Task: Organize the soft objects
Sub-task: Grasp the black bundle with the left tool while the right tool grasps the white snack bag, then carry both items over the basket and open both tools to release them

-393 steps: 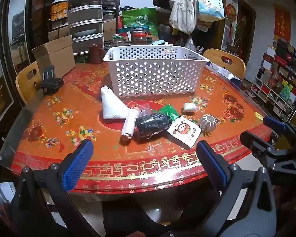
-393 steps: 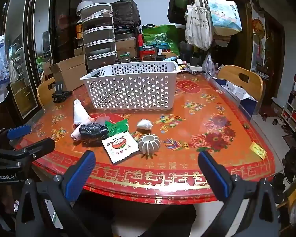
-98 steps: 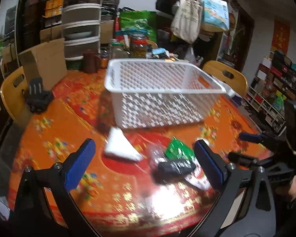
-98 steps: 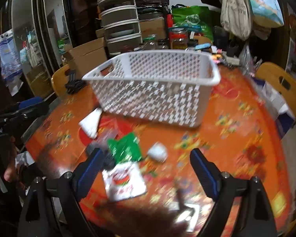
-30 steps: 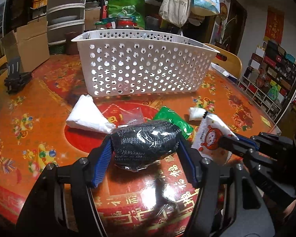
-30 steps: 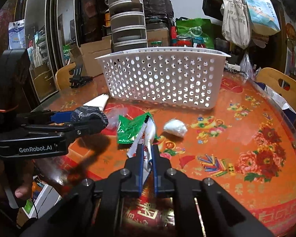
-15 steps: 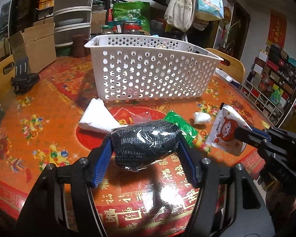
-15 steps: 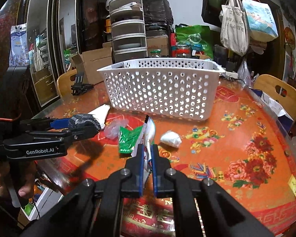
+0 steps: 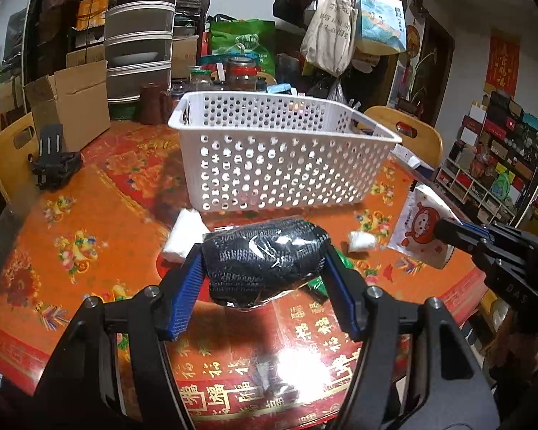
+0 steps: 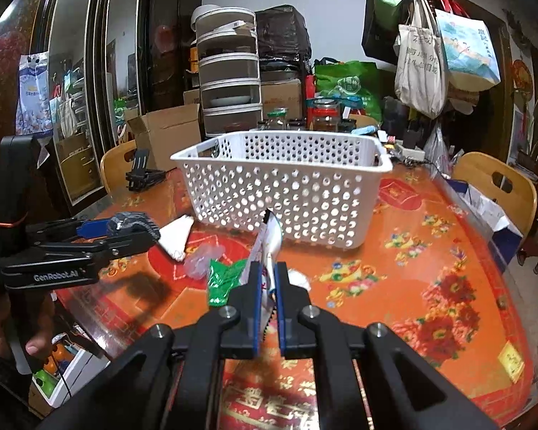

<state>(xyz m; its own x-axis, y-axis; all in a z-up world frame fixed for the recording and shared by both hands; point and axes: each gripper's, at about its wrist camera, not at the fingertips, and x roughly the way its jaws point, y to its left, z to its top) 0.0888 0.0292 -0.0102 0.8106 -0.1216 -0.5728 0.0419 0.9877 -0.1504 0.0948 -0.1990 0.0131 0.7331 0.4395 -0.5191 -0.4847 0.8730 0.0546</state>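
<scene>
My left gripper [image 9: 263, 268] is shut on a black fabric roll in clear wrap [image 9: 265, 259], held above the table in front of the white perforated basket [image 9: 279, 165]. My right gripper [image 10: 267, 286] is shut on a white packet with a red cartoon print [image 10: 269, 240], seen edge-on; its face shows in the left wrist view [image 9: 421, 225]. The left gripper with the roll [image 10: 134, 225] also shows in the right wrist view. On the table lie a white folded cloth [image 10: 177, 238], a green packet [image 10: 226, 277], a clear bag [image 10: 202, 259] and a small white wad [image 9: 360, 242].
The round red-and-orange table [image 10: 430, 286] carries a black stand [image 9: 52, 163] at far left and jars [image 10: 324, 113] behind the basket. A cardboard box [image 9: 71, 104] and wooden chairs [image 10: 495, 179] ring the table. Stacked drawers stand behind.
Both grippers have risen a little with their loads and moved nearer the basket; the packet now sits higher in the right wrist view.
</scene>
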